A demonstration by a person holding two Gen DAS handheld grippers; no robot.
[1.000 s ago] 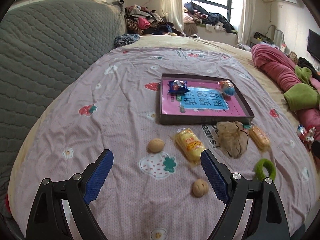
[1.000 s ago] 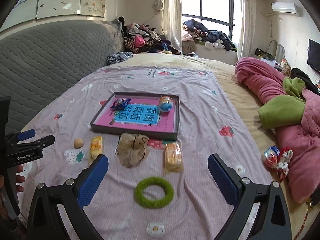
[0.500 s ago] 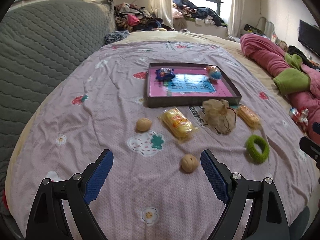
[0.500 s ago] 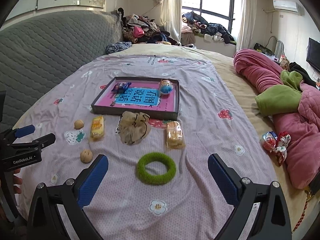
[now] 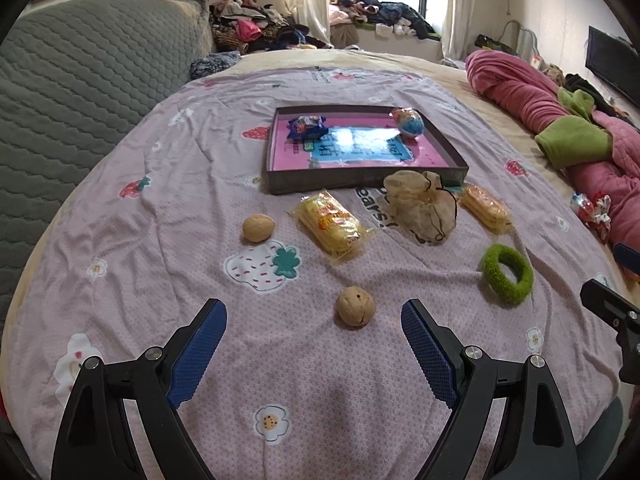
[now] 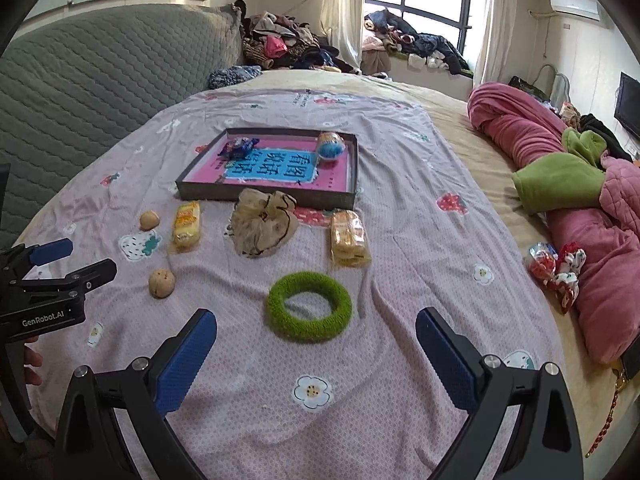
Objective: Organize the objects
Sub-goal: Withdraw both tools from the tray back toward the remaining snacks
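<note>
We have both grippers wide open with nothing in them: left gripper (image 5: 314, 330) above the near round tan walnut (image 5: 355, 306), right gripper (image 6: 316, 342) above the fuzzy green ring (image 6: 309, 307). Shallow dark cardboard tray with pink base (image 6: 264, 195) sits mid-bedsheet, holding a blue snack packet (image 6: 239, 147) and a blue-capped ball (image 6: 330, 145). Along its near edge: second walnut (image 5: 258, 228), two yellow wrapped biscuit packs (image 5: 332, 224), beige mesh scrunchie (image 5: 424, 206).
</note>
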